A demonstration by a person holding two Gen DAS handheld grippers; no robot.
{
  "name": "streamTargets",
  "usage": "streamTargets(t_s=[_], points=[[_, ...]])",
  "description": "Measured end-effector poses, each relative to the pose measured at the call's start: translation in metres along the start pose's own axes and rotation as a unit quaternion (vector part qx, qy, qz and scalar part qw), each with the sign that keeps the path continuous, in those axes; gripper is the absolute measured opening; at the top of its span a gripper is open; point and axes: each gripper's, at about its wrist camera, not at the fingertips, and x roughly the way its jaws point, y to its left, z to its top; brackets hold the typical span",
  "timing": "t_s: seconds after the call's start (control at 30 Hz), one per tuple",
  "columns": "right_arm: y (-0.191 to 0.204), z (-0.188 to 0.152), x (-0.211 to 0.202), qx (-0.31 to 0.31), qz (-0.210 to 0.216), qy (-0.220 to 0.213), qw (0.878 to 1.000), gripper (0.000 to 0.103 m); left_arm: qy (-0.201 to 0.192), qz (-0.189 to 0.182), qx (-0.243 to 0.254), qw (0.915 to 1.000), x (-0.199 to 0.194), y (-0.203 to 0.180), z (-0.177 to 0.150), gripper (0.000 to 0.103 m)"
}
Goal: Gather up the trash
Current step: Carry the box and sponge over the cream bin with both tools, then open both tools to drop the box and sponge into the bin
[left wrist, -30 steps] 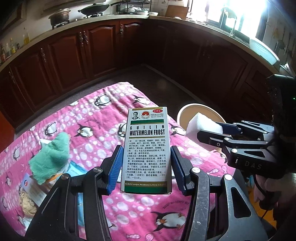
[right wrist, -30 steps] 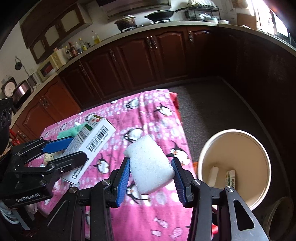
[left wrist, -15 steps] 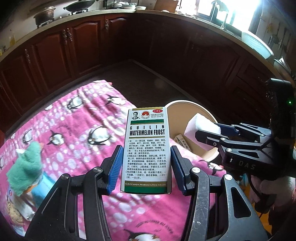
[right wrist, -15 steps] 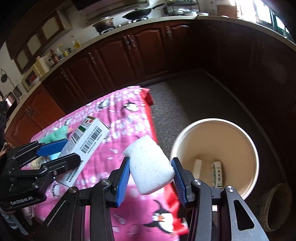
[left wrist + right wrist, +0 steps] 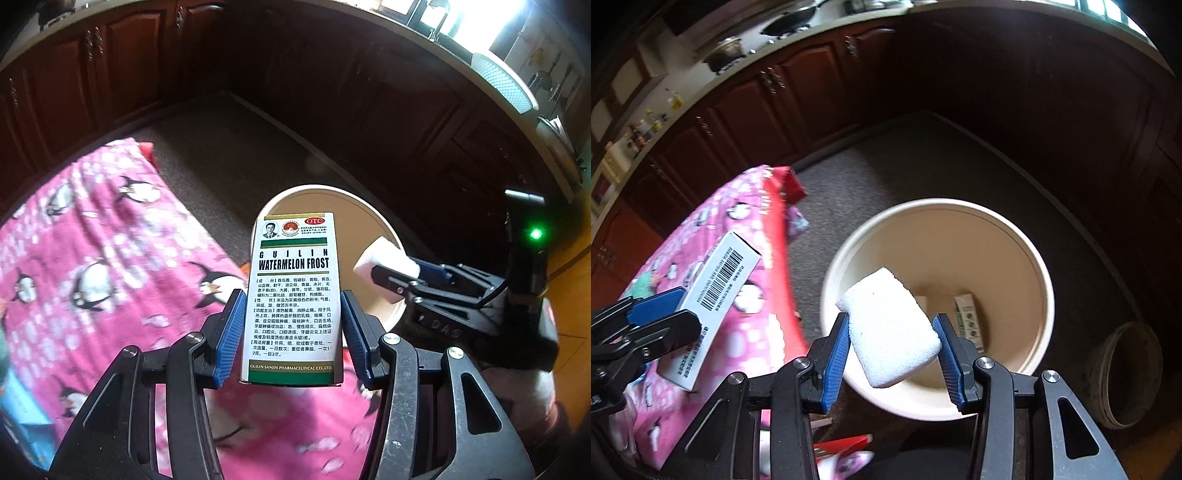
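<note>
Left tongs (image 5: 293, 328): pinched on a white and green medicine box (image 5: 293, 291), which is held upright between the 2 blue pads.
Right tongs (image 5: 891, 338): pinched on a white foam block (image 5: 891, 326), which is held tilted between the pads.
Bin (image 5: 1039, 280): a round cream bucket is seen standing open on the floor, just beyond and below the right tongs; 2 small cartons (image 5: 967, 317) are seen lying at its bottom.
Foam block: held above the near part of the bin's rim.
Medicine box: held to the left of the bin, over the table's edge, in the right wrist view.
Table edge: the pink penguin cloth (image 5: 92, 266) is seen ending just left of the bin, its red hem hanging down.
Open room: bare dark floor (image 5: 923, 162) is seen beyond the bin, bounded by dark wooden cabinets (image 5: 798, 92).
</note>
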Motion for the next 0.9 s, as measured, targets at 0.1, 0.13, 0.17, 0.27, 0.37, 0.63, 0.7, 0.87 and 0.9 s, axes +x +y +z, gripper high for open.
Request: streamTargets(t_s=[0.1, 0.13, 0.17, 0.27, 0.37, 0.63, 0.7, 0.87, 0.9], points=[[-0.009, 0.0, 0.011, 0.011, -0.008, 0.007, 1.0, 0.046, 0.006, -0.004, -0.003, 1.0, 0.013, -0.006, 0.006, 0.05], [-0.012, 0.0, 0.014, 0.013, -0.012, 0.008, 1.0, 0.048, 0.009, -0.007, -0.005, 0.9999, 0.018, -0.007, 0.008, 0.05], [-0.014, 0.0, 0.017, 0.017, -0.016, 0.008, 1.0, 0.051, 0.011, -0.01, -0.008, 0.9999, 0.022, -0.008, 0.01, 0.05], [-0.023, 0.002, 0.021, 0.032, -0.032, 0.005, 0.999, 0.054, 0.02, -0.016, -0.016, 0.9996, 0.034, -0.011, 0.015, 0.05], [-0.032, 0.003, 0.017, 0.04, -0.042, -0.001, 0.998, 0.062, 0.03, -0.027, -0.026, 0.9989, 0.043, -0.006, 0.016, 0.053], [-0.039, -0.002, 0.017, 0.06, -0.036, 0.001, 0.998, 0.067, 0.031, -0.04, -0.028, 0.9983, 0.038, -0.002, 0.008, 0.062], [-0.036, -0.003, 0.016, 0.058, -0.033, 0.003, 0.998, 0.067, 0.025, -0.03, -0.023, 0.999, 0.032, -0.001, 0.006, 0.062], [-0.021, -0.005, 0.01, 0.045, -0.025, -0.002, 0.999, 0.067, 0.007, -0.01, -0.025, 0.9996, 0.01, 0.008, 0.0, 0.062], [-0.018, -0.006, 0.007, 0.042, -0.022, -0.005, 0.999, 0.067, 0.002, -0.002, -0.025, 0.9997, 0.005, 0.009, 0.0, 0.062]])
